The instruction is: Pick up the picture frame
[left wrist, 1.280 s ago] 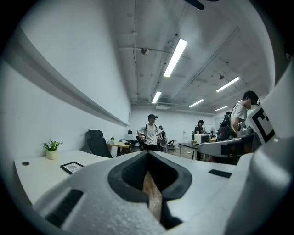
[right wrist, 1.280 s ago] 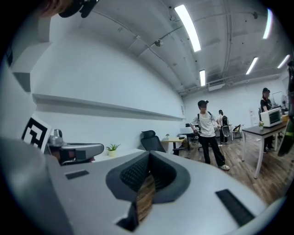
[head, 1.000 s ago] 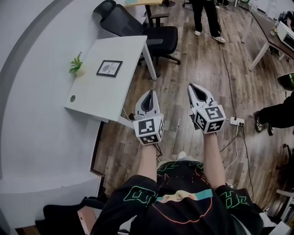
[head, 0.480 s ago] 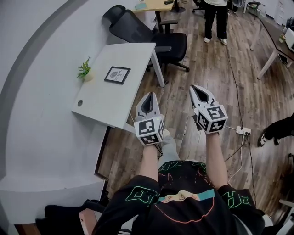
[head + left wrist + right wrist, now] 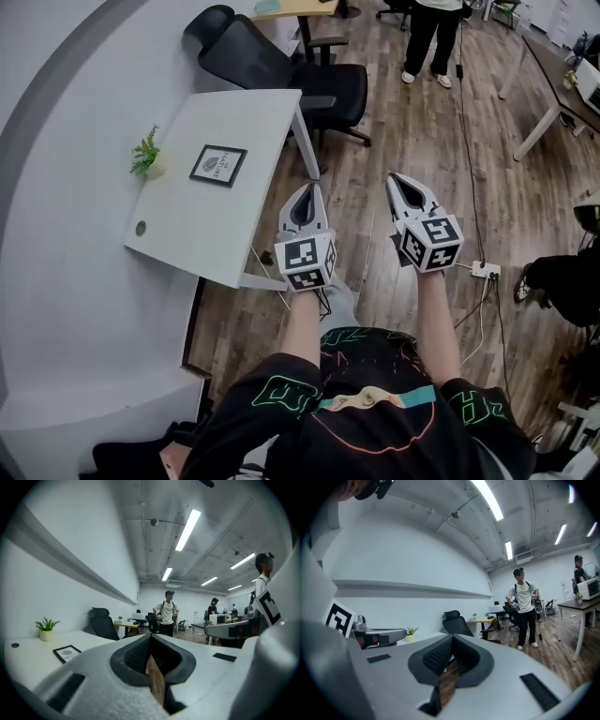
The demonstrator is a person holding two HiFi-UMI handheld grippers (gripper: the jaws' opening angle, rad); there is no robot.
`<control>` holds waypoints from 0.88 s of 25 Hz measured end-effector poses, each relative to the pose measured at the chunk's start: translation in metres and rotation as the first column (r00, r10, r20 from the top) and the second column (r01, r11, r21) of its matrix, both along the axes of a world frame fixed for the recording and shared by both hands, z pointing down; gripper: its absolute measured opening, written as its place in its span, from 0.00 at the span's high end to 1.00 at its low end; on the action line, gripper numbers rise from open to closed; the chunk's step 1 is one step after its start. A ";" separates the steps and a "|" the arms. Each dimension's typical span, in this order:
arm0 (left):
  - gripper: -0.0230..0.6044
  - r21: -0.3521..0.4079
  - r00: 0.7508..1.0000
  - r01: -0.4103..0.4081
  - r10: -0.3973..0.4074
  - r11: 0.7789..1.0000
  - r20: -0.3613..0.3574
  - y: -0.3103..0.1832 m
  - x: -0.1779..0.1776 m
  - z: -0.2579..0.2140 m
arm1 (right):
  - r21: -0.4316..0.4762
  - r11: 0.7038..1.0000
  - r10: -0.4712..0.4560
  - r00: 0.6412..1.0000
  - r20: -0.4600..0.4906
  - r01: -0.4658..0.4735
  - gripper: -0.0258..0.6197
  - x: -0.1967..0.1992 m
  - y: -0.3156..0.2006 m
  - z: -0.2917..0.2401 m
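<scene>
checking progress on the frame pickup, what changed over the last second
The person has walked on a little: the desk and the picture frame sit slightly lower in the head view, seemingly a bit nearer. Nothing was taken hold of or let go. The left tongs and right tongs stay shut, empty, side by side over the floor. The frame still lies flat beside the small plant.
</scene>
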State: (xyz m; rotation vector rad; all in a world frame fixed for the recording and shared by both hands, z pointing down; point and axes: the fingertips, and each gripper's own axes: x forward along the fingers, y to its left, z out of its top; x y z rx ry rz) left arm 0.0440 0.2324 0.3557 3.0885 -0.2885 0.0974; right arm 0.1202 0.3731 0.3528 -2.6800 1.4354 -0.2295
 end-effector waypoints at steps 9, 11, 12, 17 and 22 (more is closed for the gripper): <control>0.96 -0.061 0.982 0.136 -0.127 0.989 0.137 -0.086 0.018 0.060 | -0.027 0.992 -0.117 0.985 0.127 0.122 0.95 0.036 -0.098 0.054; 0.96 -0.070 0.973 0.175 -0.162 0.982 0.165 -0.110 0.018 0.069 | -0.033 0.988 -0.147 0.977 0.153 0.154 0.95 0.040 -0.123 0.064; 0.96 -0.075 0.968 0.193 -0.178 0.978 0.175 -0.122 0.019 0.072 | -0.035 0.985 -0.159 0.974 0.164 0.167 0.95 0.043 -0.135 0.068; 0.96 -0.089 0.946 0.265 -0.241 0.960 0.217 -0.172 0.024 0.090 | -0.037 0.976 -0.202 0.956 0.213 0.214 0.95 0.061 -0.191 0.087; 0.96 -0.090 0.914 0.342 -0.309 0.936 0.262 -0.228 0.019 0.104 | -0.027 0.965 -0.247 0.937 0.246 0.261 0.95 0.074 -0.252 0.097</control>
